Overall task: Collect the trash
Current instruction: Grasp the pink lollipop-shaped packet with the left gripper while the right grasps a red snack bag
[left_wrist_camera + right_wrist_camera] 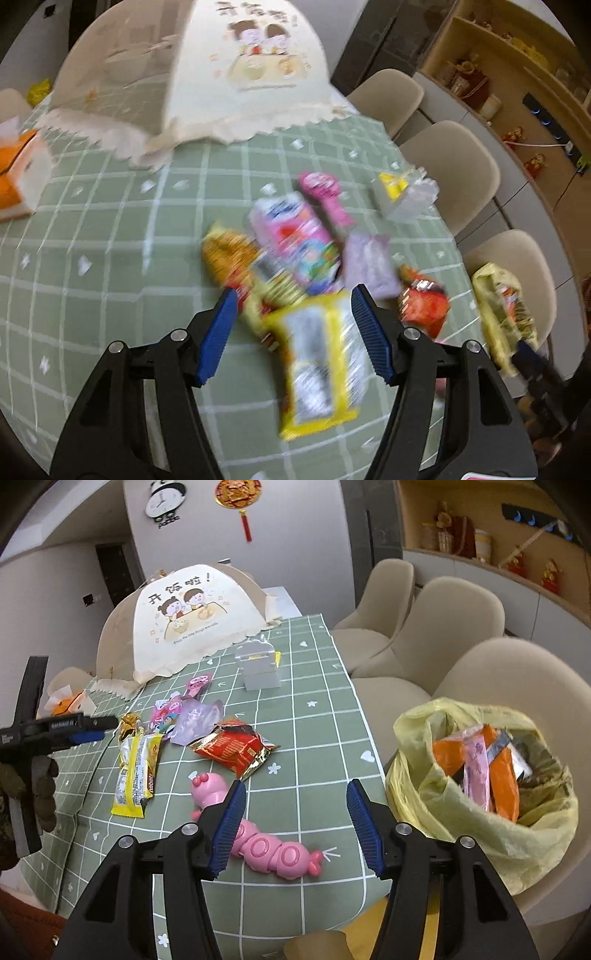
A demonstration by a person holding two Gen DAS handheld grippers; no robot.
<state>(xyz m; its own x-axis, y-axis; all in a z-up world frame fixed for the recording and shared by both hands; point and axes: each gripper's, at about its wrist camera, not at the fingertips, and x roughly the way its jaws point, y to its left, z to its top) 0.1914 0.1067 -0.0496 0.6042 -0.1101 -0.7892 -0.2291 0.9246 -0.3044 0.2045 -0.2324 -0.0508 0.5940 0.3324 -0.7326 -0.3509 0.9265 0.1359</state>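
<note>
Here the left gripper [293, 299] hung low over the near end of a yellow wrapper [319, 354], its jaws wide apart on either side and gripping nothing; the left wrist view was blurred, so contact could not be judged. Beyond it lay more trash on the green checked tablecloth [314, 686]: a gold wrapper [129, 725], a pink packet [166, 716], a pale purple pouch [199, 722] and a red packet [236, 749]. The right gripper [295, 812] was also spread wide and empty, above a pink caterpillar toy [266, 845] near the table's edge. To the right, a yellow bag [480, 834] sat open on a chair [517, 675], already holding orange, pink and silver wrappers. The job looked partly done, with several wrappers left on the table. A food cover [177, 627] stood at the far end.
</note>
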